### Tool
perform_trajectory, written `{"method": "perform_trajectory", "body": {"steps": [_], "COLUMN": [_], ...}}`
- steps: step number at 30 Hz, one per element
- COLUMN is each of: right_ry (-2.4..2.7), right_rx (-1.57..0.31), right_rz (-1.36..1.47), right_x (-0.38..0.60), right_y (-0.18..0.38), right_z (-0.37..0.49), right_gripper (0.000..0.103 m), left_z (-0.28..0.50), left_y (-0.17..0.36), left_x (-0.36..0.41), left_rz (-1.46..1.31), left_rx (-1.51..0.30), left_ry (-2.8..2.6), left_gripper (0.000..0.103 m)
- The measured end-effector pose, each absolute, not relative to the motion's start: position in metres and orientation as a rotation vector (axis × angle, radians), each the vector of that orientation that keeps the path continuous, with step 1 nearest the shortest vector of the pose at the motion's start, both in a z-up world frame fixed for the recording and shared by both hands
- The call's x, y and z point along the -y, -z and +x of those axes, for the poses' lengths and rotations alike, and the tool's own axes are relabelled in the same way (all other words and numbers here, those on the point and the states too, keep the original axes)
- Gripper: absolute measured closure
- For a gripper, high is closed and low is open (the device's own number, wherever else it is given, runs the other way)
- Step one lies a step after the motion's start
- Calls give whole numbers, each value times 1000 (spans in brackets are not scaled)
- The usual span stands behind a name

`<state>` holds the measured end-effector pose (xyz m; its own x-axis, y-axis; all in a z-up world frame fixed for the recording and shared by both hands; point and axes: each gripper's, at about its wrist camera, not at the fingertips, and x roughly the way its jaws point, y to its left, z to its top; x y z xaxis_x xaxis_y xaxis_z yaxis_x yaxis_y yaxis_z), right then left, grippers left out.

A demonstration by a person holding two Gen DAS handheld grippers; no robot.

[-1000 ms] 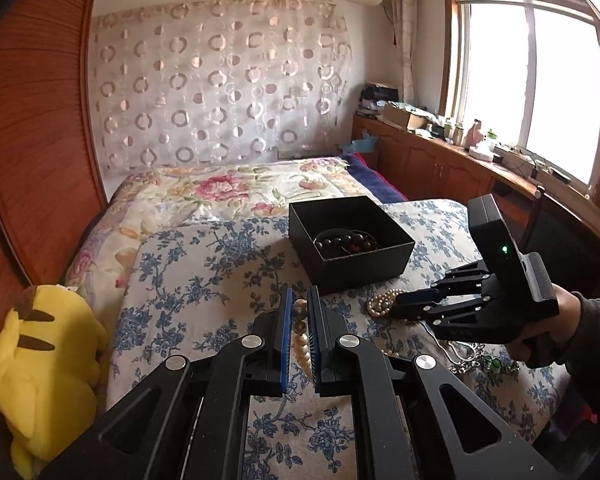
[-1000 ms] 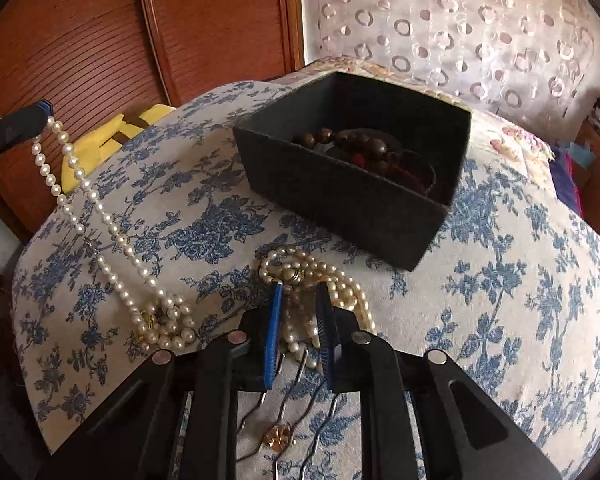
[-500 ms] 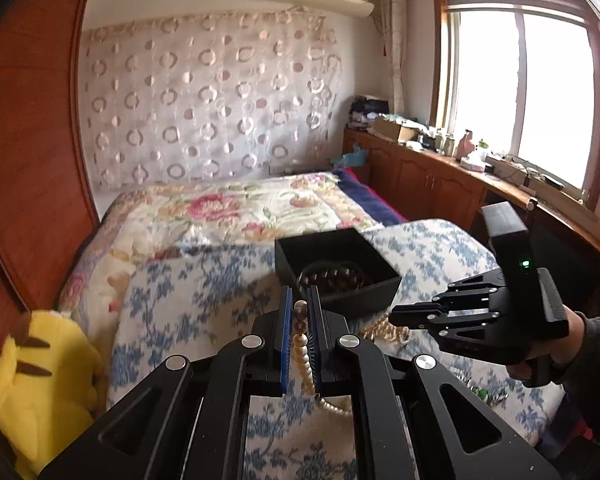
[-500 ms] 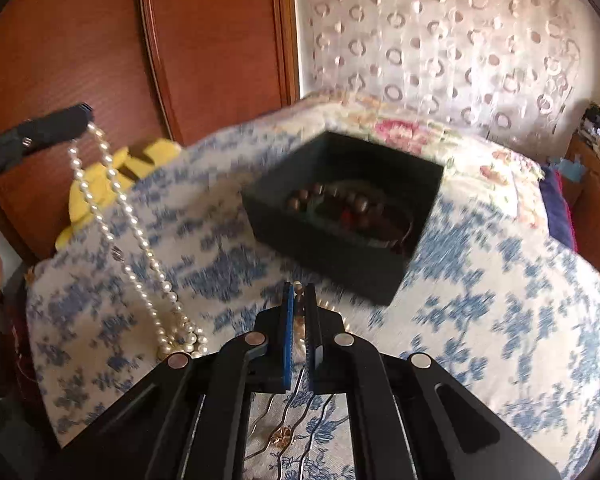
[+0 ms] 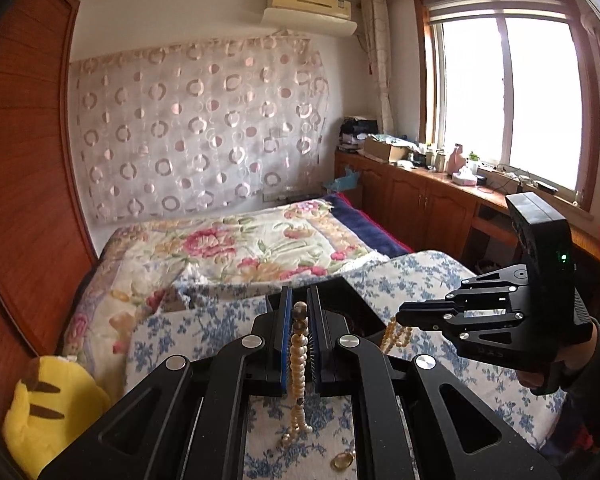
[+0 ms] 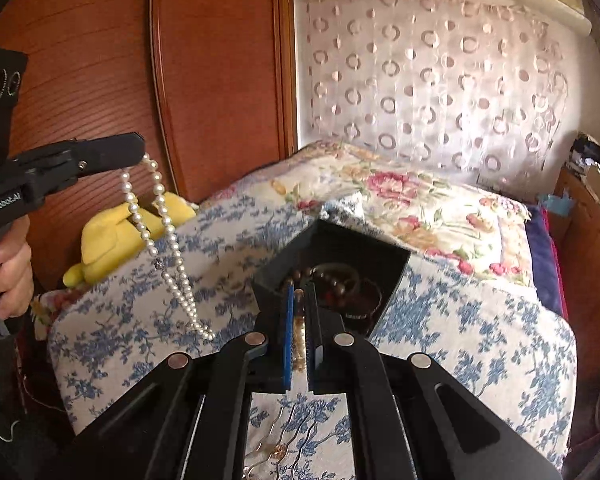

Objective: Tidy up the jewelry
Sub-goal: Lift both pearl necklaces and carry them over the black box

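We see daylight flooding through overexposed window (image 5: 508,108); fisheye bends edges, corners vignette dark; bedspread (image 6: 204,248) slightly motion-blurred.

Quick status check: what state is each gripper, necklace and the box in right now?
Left gripper: shut on white pearl necklace, which hangs lifted.
Right gripper: shut on golden bead strand, held above the bedspread.
Black box: open, dark bead bracelets inside.
Gold ring: lying on floral bedspread.
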<state>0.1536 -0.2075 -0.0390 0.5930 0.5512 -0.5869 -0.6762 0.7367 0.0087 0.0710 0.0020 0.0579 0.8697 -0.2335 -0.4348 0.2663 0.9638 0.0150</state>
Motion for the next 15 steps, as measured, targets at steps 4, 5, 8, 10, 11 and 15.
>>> {"method": "perform_trajectory", "body": {"steps": [4,5,8,10,11,15], "right_ry": [-719,-719,-718,-717,-716,-709], "right_rx": [-576,-569,-553,-542,-536,-512], "right_rz": [-217,-218,-218,-216,-215,-211], "right_x": [209,210,210,210,211,213], "right_y": [27,24,18,14,11,0], "right_z": [154,154,154,153,153,155], "right_gripper": [97,97,97,97,97,97], "left_z": [76,78,80,83,86,94], "left_y": [-67,-69,-75,-77,-78,-80], "left_x": [0,0,1,2,2,2], "left_rz": [72,71,74,74,73,62], "left_rx": [-428,-423,-409,-404,-403,-409], "left_ry": [268,270,274,276,277,286], "left_gripper": [96,96,96,96,96,96]}}
